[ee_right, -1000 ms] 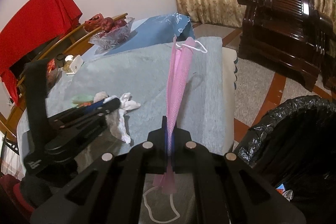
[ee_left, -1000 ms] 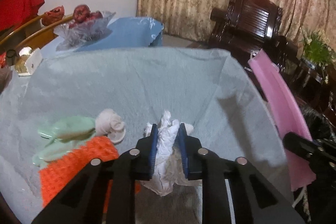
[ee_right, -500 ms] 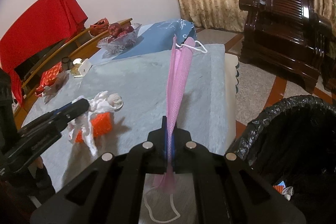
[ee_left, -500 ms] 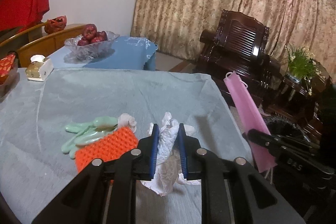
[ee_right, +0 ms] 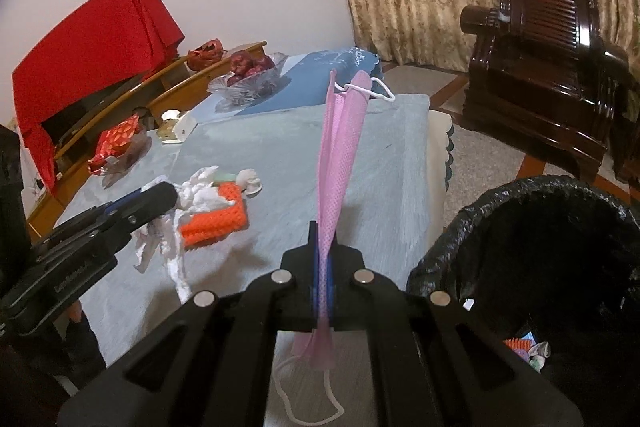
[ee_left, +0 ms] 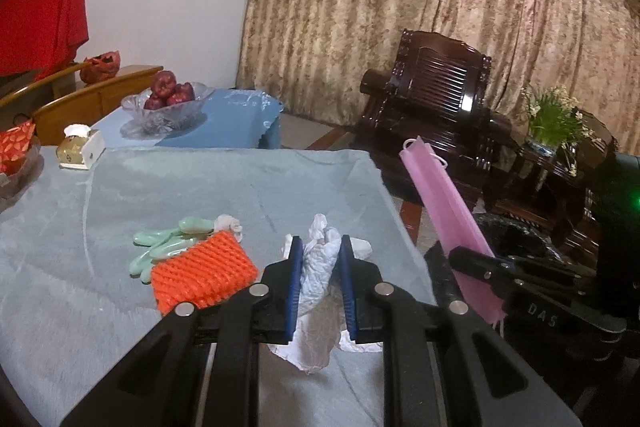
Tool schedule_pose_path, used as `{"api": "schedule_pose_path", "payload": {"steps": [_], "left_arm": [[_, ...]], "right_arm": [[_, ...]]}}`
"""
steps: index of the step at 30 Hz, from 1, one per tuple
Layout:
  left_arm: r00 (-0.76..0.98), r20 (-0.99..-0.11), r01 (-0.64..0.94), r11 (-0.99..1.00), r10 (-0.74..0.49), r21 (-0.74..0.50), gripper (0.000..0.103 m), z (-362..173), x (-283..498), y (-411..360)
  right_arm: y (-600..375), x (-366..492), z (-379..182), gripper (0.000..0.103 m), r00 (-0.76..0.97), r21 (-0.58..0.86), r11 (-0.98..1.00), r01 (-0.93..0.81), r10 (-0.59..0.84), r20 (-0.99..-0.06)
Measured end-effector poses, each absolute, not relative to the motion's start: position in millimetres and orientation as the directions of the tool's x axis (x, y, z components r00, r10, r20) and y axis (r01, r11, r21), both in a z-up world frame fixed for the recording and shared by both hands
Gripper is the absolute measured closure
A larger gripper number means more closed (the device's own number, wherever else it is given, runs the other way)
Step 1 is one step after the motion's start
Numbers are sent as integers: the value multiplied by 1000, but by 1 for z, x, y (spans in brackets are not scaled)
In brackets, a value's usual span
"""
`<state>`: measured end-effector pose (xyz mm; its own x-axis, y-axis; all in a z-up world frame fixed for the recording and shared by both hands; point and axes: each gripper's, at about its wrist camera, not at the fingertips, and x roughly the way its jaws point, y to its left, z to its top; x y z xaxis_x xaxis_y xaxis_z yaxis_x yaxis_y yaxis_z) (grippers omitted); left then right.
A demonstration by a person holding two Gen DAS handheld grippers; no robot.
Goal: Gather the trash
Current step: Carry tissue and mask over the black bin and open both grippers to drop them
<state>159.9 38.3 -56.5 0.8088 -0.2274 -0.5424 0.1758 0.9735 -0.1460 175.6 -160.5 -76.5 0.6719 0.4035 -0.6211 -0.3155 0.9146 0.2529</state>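
My left gripper (ee_left: 319, 247) is shut on a crumpled white tissue (ee_left: 318, 267) and holds it above the grey-blue table cloth (ee_left: 224, 187). It also shows in the right wrist view (ee_right: 160, 199) with the tissue (ee_right: 192, 195) hanging from it. My right gripper (ee_right: 323, 231) is shut on a folded pink face mask (ee_right: 340, 155) that stands upright. The mask (ee_left: 444, 211) also shows in the left wrist view. An orange foam net (ee_left: 202, 277), a pale green glove (ee_left: 168, 247) and a small whitish scrap (ee_left: 229, 225) lie on the cloth. A black-lined trash bin (ee_right: 540, 247) stands at the right.
A glass bowl of red fruit (ee_left: 168, 103) sits on a blue cloth at the back. A small white box (ee_left: 80, 147) and a red packet (ee_right: 116, 139) lie at the table's left. A dark wooden armchair (ee_left: 436, 107) and a potted plant (ee_left: 556, 119) stand beyond the table.
My left gripper has risen with the tissue, lifting it off the cloth. My right gripper, holding the mask, has shifted toward the bin.
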Motion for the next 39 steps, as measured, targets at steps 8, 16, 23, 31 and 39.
{"api": "schedule_pose_path", "payload": {"steps": [8, 16, 23, 31, 39], "left_arm": [[804, -524, 231, 960, -279, -156, 85, -48, 146, 10], [788, -504, 319, 934, -355, -159, 85, -39, 140, -33], [769, -483, 396, 905, -420, -156, 85, -32, 141, -77], [737, -484, 468, 873, -472, -139, 85, -37, 146, -131], [701, -512, 511, 851, -496, -124, 85, -53, 159, -169]], "right_arm": [[-189, 147, -66, 101, 697, 235, 930, -281, 366, -616], [-235, 121, -62, 101, 738, 222, 956, -194, 291, -608], [-275, 103, -60, 101, 769, 207, 972, -114, 218, -601], [-318, 92, -58, 101, 797, 186, 982, -32, 137, -589], [-351, 91, -69, 101, 795, 170, 985, 29, 80, -602]]}}
